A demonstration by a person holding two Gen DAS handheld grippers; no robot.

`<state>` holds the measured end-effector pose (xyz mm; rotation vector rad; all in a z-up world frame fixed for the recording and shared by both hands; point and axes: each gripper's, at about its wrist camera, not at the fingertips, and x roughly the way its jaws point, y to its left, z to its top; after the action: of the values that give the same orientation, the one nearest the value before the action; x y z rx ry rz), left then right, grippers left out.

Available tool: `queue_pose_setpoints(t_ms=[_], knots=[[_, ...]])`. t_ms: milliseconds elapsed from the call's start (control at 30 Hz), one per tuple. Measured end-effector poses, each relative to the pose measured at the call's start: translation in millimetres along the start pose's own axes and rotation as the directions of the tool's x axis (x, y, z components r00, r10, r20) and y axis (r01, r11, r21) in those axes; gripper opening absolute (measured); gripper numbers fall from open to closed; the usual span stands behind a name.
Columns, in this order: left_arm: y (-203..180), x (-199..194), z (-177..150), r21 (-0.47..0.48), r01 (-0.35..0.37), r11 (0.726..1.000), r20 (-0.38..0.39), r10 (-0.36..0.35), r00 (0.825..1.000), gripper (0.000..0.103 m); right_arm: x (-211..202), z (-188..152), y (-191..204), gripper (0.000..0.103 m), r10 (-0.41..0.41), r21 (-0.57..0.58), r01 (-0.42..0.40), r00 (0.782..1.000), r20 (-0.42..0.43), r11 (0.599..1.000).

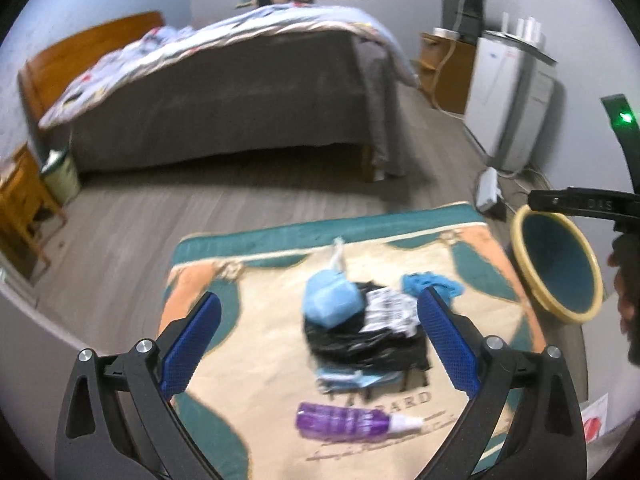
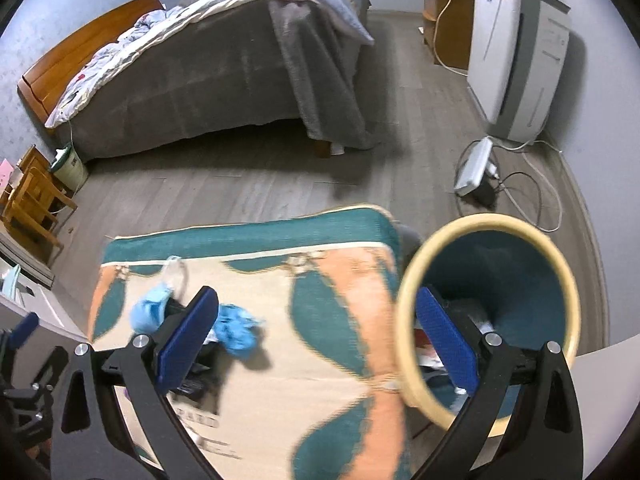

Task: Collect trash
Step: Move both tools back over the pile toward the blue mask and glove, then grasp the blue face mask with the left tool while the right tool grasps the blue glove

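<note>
A patterned mat (image 1: 248, 364) on the floor carries a trash pile: a light blue wad (image 1: 330, 300), a black plastic bag (image 1: 360, 344) with a printed wrapper (image 1: 390, 308), crumpled blue gloves (image 1: 432, 285) and a purple bottle (image 1: 344, 422). My left gripper (image 1: 318, 340) is open above the pile, fingers on either side of it. My right gripper (image 2: 318, 338) is open, its right finger (image 2: 448, 344) inside the rim of a teal bin with a yellow rim (image 2: 408, 300). The blue gloves (image 2: 236, 330) and blue wad (image 2: 150, 312) show by its left finger.
A bed (image 2: 224, 80) with a grey cover stands behind the mat. A white appliance (image 2: 516, 56), a power strip with cables (image 2: 474, 166) and a wooden cabinet (image 2: 444, 20) are on the right. A wooden chair (image 2: 32, 204) and small bucket (image 2: 72, 166) are on the left.
</note>
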<state>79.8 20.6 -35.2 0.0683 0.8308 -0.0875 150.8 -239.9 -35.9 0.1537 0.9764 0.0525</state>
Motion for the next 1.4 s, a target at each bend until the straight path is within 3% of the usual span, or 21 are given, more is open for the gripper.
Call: queue_pose_setpoints(t_ms=[333, 700, 800, 1000, 1267, 1400], knots=[[41, 21, -3, -0.053, -0.004, 0.999, -0.033, 0.003, 0.999, 0.097, 48, -11, 59, 0.097, -0.044, -0.123, 0.035, 0.996, -0.073, 0.992], [32, 64, -2, -0.061, 0.021, 0.998, -0.115, -0.027, 0.993, 0.097, 94, -16, 74, 0.097, -0.072, -0.165, 0.046, 0.985, -0.155, 0.985], [26, 73, -3, -0.059, 0.033, 0.998, -0.133, -0.041, 0.99, 0.097, 101, -18, 71, 0.091, -0.076, -0.163, 0.047, 0.981, -0.178, 0.986], [12, 87, -2, -0.032, 0.049, 0.998, -0.161, -0.053, 0.985, 0.097, 111, -21, 67, 0.069, -0.038, -0.147, 0.003, 0.972, -0.232, 0.989], [1, 106, -1, -0.03, 0.088, 0.996, -0.195, -0.092, 0.976, 0.095, 132, -36, 71, 0.053, 0.021, -0.147, -0.08, 0.931, -0.363, 0.986], [-11, 121, -3, -0.008, 0.122, 0.992, -0.243, -0.121, 0.962, 0.077, 134, -36, 73, 0.04, 0.055, -0.138, -0.115, 0.922, -0.383, 0.984]])
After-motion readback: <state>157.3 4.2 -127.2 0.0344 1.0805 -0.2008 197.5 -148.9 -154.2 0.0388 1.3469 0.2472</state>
